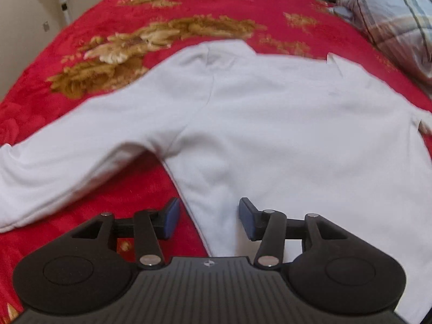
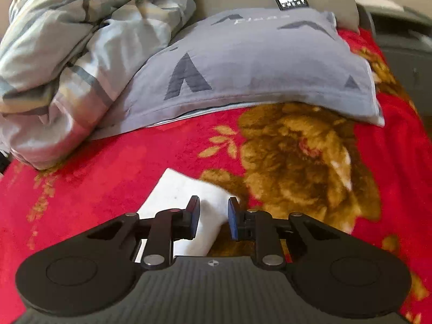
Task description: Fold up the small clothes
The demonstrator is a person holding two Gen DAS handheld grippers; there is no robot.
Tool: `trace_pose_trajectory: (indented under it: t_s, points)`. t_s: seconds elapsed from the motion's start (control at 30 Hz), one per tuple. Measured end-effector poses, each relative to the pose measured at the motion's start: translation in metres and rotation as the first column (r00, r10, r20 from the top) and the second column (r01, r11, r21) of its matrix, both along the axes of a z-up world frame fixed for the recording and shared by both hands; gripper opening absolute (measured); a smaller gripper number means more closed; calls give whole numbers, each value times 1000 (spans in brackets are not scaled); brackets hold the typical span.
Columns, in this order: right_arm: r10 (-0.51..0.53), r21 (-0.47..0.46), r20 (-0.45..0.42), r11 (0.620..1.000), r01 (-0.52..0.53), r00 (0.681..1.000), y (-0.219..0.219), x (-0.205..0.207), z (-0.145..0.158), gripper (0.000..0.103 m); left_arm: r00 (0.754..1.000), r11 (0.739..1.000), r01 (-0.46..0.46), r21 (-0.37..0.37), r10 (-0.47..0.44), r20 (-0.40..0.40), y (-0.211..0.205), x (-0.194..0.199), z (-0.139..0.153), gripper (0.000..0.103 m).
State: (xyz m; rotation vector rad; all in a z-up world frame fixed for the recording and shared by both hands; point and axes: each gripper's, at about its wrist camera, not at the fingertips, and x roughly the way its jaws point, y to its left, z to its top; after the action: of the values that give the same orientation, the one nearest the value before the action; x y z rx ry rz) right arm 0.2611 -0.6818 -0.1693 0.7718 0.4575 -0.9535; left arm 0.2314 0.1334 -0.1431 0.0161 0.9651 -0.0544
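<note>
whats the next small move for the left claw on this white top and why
Probably lower the left claw and close it on the side edge of the white long-sleeved cotton top. Its jaws stand open over that edge, gripping nothing, and the top lies spread flat on the red floral blanket, not yet folded.

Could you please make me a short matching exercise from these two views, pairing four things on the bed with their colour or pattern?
Things:
1. garment
2. blanket
3. pillow
4. quilt

Descriptions:
A. red with golden flowers
B. grey with dark triangles
C. plain white, spread flat
D. pale plaid, bunched up

Pairs: 1-C, 2-A, 3-B, 4-D
</note>
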Motion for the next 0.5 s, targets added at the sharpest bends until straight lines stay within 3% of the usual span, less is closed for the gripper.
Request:
trace_pose_trajectory:
  t_s: [0.1,0.27,0.37,0.43,0.5]
  points:
    - [0,31,49,1000,-1,999,6,-10,2,24,999,999,-19,-45,21,48,3,-3,14,54]
    - [44,110,125,992,-58,991,7,-13,-8,24,996,999,-4,-38,8,89,-2,-4,26,54]
    - [36,120,141,991,-53,989,7,-13,-13,3,995,999,-13,-37,17,97,-1,-5,29,54]
    - [14,102,151,994,-29,988,11,-15,-9,3,994,999,-21,-34,25,108,1,-5,31,54]
    - [41,7,134,999,-43,990,25,-9,8,3,992,999,-30,-30,34,121,3,-6,34,54]
